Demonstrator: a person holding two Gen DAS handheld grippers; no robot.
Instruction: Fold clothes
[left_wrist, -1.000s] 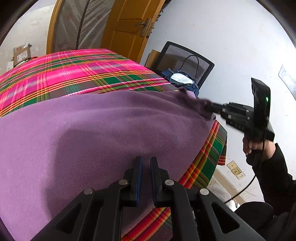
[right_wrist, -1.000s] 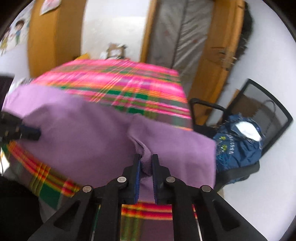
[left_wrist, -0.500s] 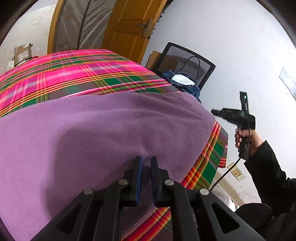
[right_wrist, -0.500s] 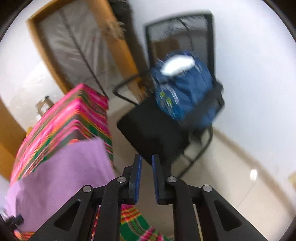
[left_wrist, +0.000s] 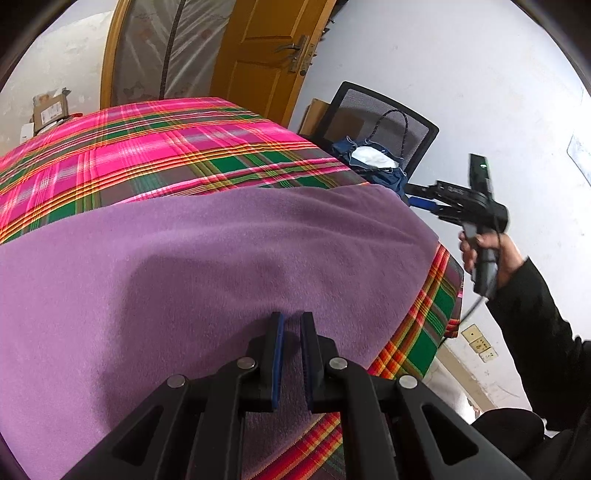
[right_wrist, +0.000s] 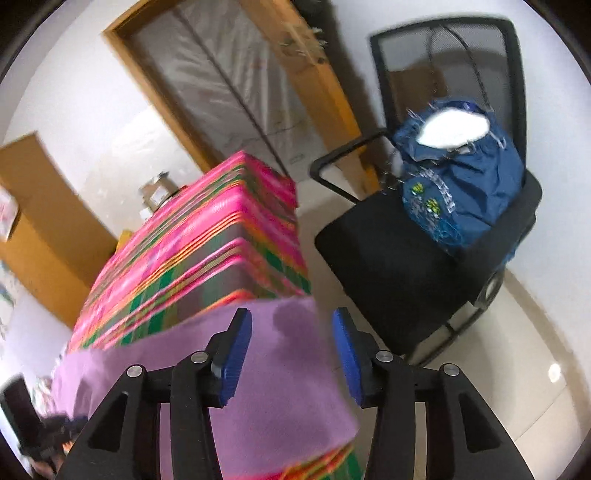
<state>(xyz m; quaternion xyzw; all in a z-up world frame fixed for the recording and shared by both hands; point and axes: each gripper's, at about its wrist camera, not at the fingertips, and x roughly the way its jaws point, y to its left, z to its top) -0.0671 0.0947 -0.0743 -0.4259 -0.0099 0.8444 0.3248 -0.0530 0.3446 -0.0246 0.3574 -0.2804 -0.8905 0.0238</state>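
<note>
Purple cloth (left_wrist: 229, 266), plain, no pattern. Under it, tablecloth (left_wrist: 155, 155): plaid, hot pink with green blocks, grey bands, thin yellow/orange/red stripes. Left gripper (left_wrist: 291, 325): black body, blue pads (left_wrist: 277, 354). Right gripper (right_wrist: 291, 332): black, 2 blue pads (right_wrist: 236, 350). Beyond the tablecloth's far corner: black mesh chair (right_wrist: 406, 266), dark blue bag (right_wrist: 469, 192) with small green/yellow print and a white patch on top. Door (left_wrist: 266, 55) behind the tablecloth: orange-brown wood. Walls white. Sleeve (left_wrist: 543, 321) black.
</note>
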